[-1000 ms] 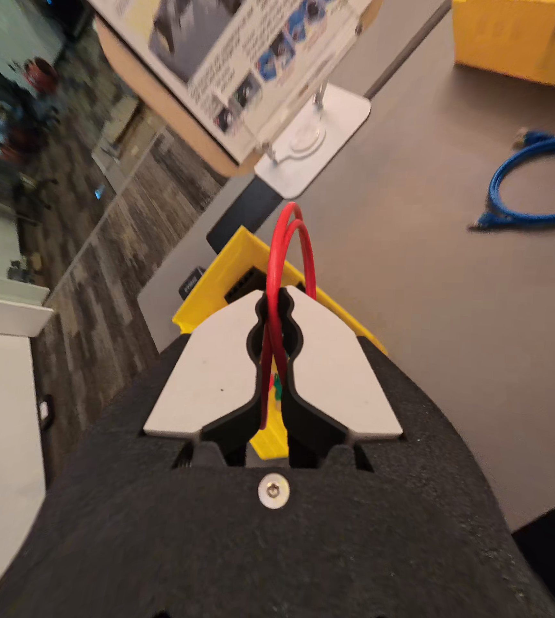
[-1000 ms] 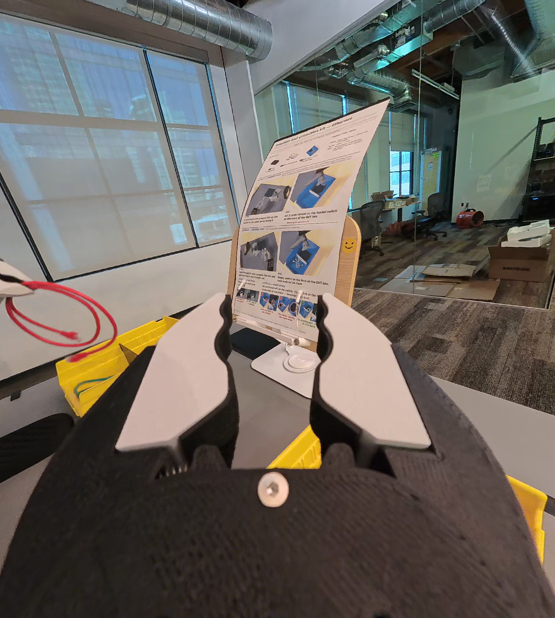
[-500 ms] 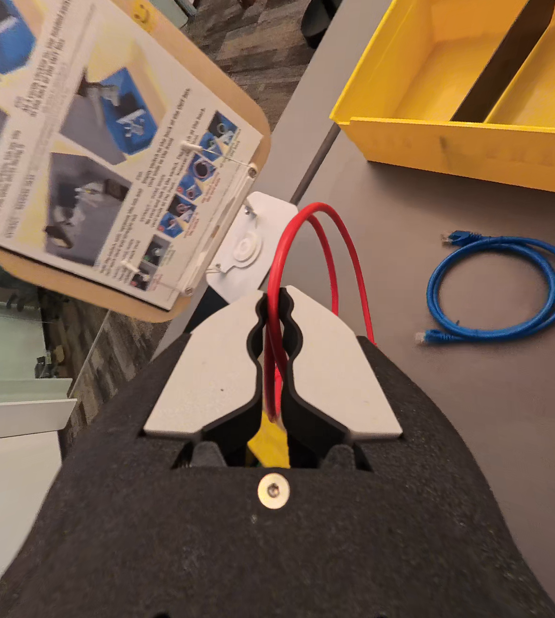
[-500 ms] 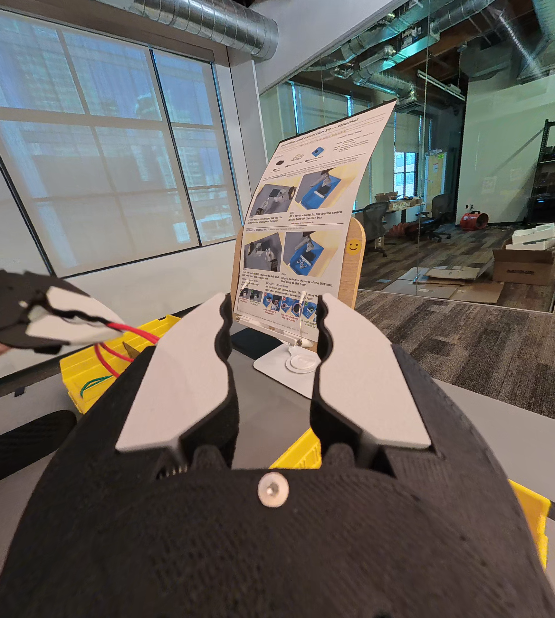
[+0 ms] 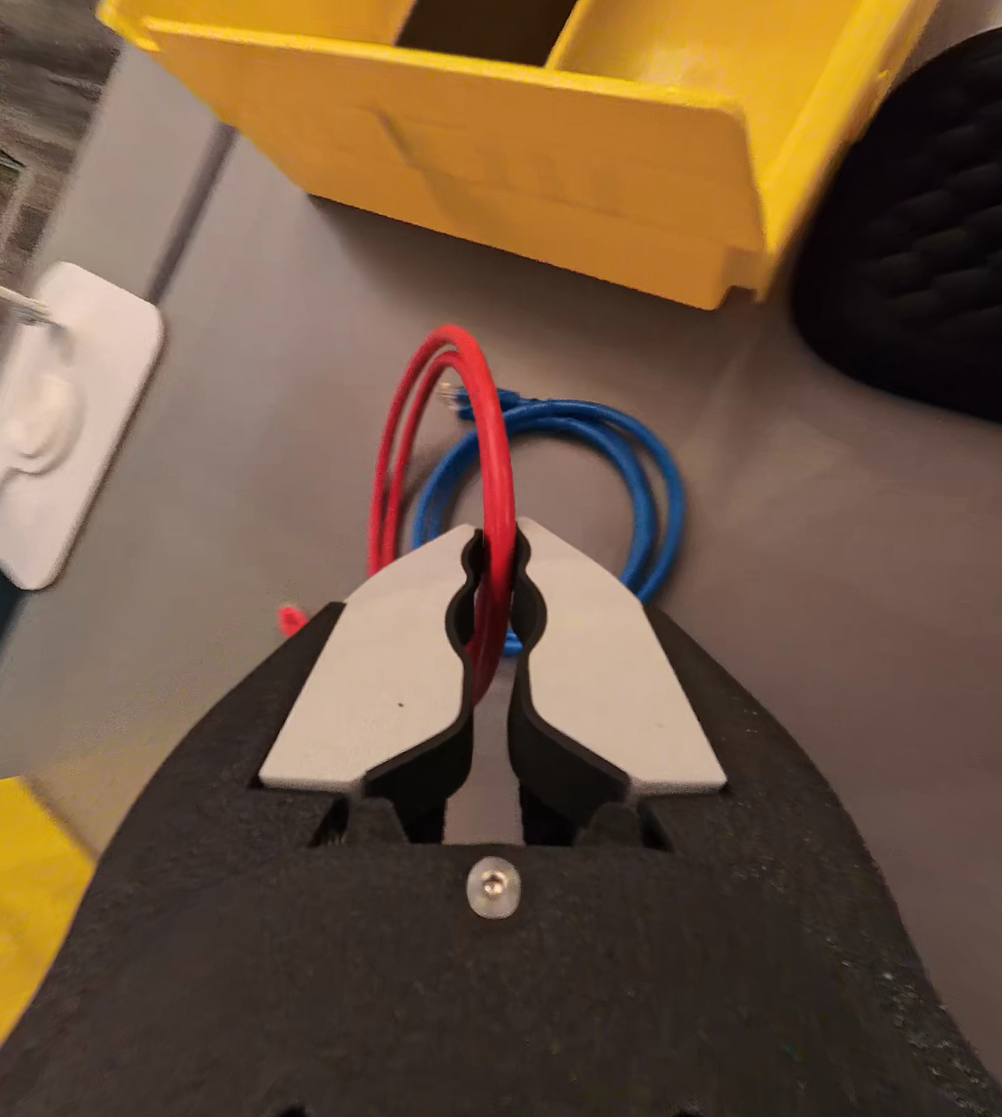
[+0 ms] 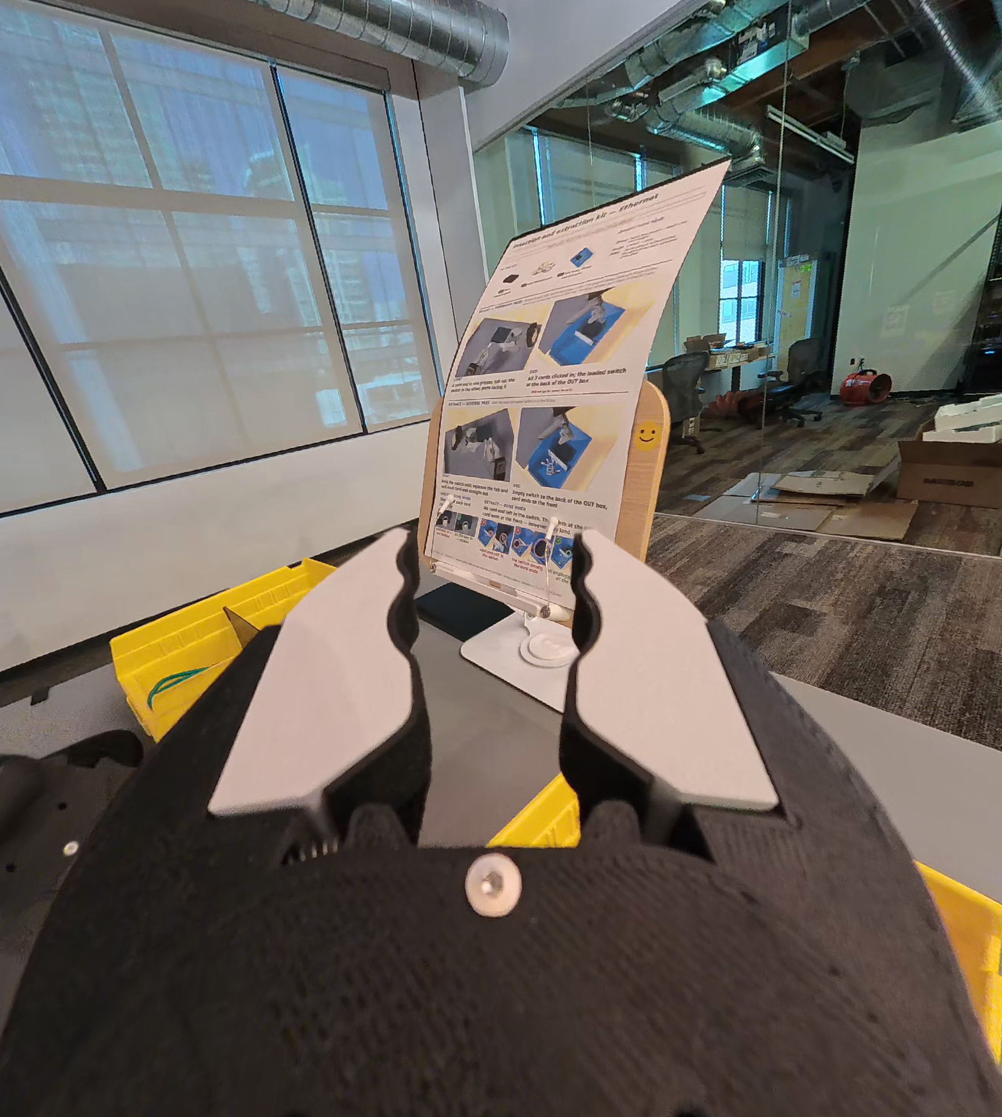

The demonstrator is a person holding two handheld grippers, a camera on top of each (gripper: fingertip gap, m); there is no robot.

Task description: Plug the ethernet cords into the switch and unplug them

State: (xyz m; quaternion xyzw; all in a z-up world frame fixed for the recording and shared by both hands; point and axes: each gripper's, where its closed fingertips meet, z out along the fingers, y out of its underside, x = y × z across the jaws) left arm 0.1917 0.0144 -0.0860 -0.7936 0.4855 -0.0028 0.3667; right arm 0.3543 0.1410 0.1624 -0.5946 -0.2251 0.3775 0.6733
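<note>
My left gripper (image 5: 495,541) is shut on a coiled red ethernet cord (image 5: 489,435) and holds it just above the grey table, over a coiled blue ethernet cord (image 5: 637,459) that lies flat. One red plug end (image 5: 290,619) sticks out at the left of the fingers. My right gripper (image 6: 489,565) is open and empty, held above the table and facing an instruction sheet on a stand (image 6: 552,387). A green cord (image 6: 175,686) lies in the yellow bin at the left of the right wrist view. No switch shows in either view.
A yellow divided bin (image 5: 486,151) stands beyond the blue cord. The right gripper's black body (image 5: 939,211) is at the far right. The stand's white base (image 5: 57,423) is at the left. Another yellow bin (image 6: 969,943) sits under the right gripper, and one (image 6: 196,653) stands at its left. Spacing between my two grippers at the tips: around 30 centimetres.
My left gripper has swung right and down with the red cord, from facing the instruction stand to hovering over the blue cord. It has left the right wrist view. The right gripper barely moved.
</note>
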